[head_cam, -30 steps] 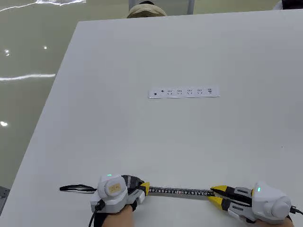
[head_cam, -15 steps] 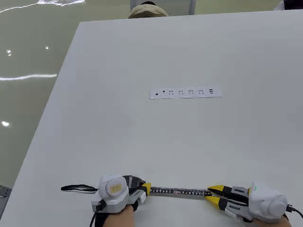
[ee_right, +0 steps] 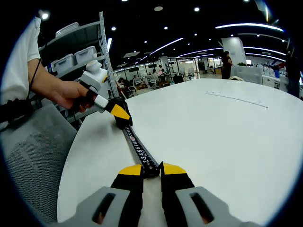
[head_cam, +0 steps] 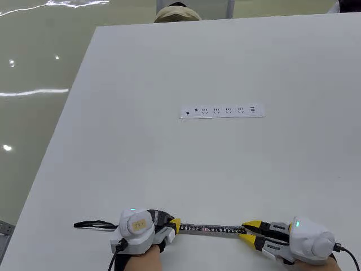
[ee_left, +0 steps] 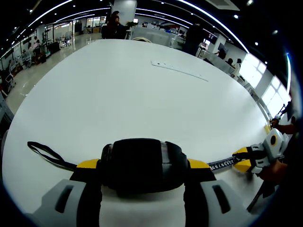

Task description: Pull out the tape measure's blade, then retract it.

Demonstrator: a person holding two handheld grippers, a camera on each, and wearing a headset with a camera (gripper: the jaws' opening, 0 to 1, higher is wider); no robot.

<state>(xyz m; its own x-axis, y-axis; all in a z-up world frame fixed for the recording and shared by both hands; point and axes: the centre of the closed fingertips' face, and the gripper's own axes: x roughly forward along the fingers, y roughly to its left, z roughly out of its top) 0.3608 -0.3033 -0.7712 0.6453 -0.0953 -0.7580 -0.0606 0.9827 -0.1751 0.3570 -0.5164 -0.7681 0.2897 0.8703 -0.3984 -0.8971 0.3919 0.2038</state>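
In the left gripper view the black tape measure case (ee_left: 142, 163) sits clamped between yellow jaws; my left gripper (head_cam: 172, 226) is shut on it near the table's front edge. Its black wrist strap (head_cam: 90, 224) trails left on the white table (head_cam: 225, 56). The numbered blade (head_cam: 211, 229) runs right from the case, low over the table, to my right gripper (head_cam: 248, 232), which is shut on the blade's end. The right gripper view shows that pinch (ee_right: 151, 169), the blade (ee_right: 137, 144) leading away to the left gripper (ee_right: 118, 113).
A white power strip (head_cam: 221, 110) lies flat at the table's middle, well beyond both grippers. The table's left edge drops to a glossy floor (head_cam: 34, 84). A chair back (head_cam: 176, 11) stands at the far edge.
My right gripper has moved left toward the left gripper with the blade's end, and the exposed blade is shorter. The left gripper and case have held still.
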